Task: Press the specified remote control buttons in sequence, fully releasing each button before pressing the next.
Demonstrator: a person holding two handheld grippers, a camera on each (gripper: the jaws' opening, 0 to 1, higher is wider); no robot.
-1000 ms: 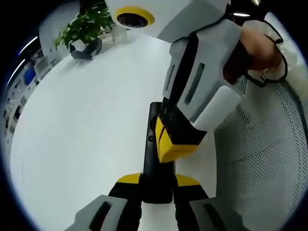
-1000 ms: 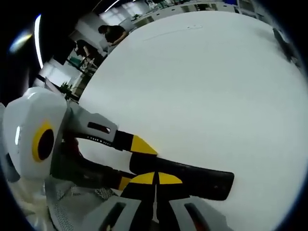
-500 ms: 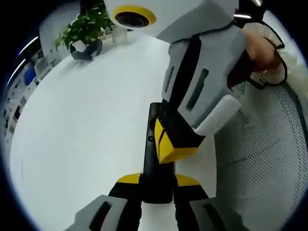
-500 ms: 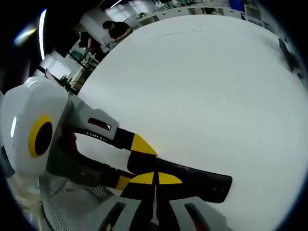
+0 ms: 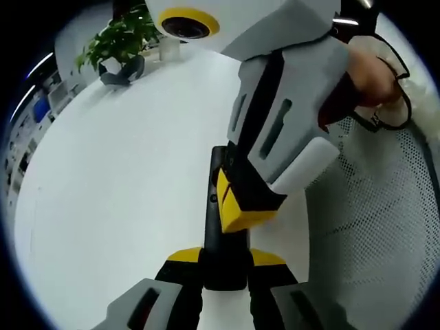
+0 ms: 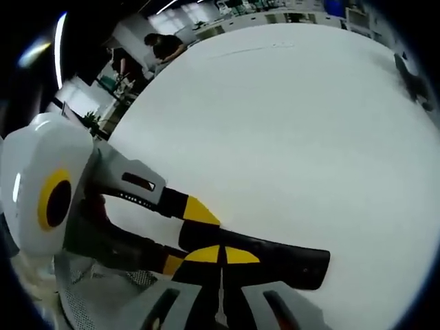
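i have the left tongs (image 5: 223,265) closed on the near end of the remote control (image 5: 218,227), one yellow-tipped jaw on each side of its black body, so the remote runs straight away from me along the line of those jaws and out over the white table (image 5: 117,179). in the right gripper view the same remote (image 6: 275,258) lies crosswise, its long axis running left to right, with the left tongs (image 6: 189,230) gripping its left end and the free end pointing right across the table (image 6: 289,124). that is the relation my coming move turns on: the right tongs (image 5: 237,206) come down onto the remote's upper face from above and from the right, meeting its length at an angle, and they are the nearer tool to the buttons while the left only steadies. the right tongs (image 6: 221,256) look drawn fully together, the two yellow tips meeting in a single seam with nothing between them, and that joined tip sits on or just over the remote's face; i cannot tell whether a button is pressed down under it. i judge any shift to another button must run along the remote's long axis. a potted plant (image 5: 120,41) stands far across the table.
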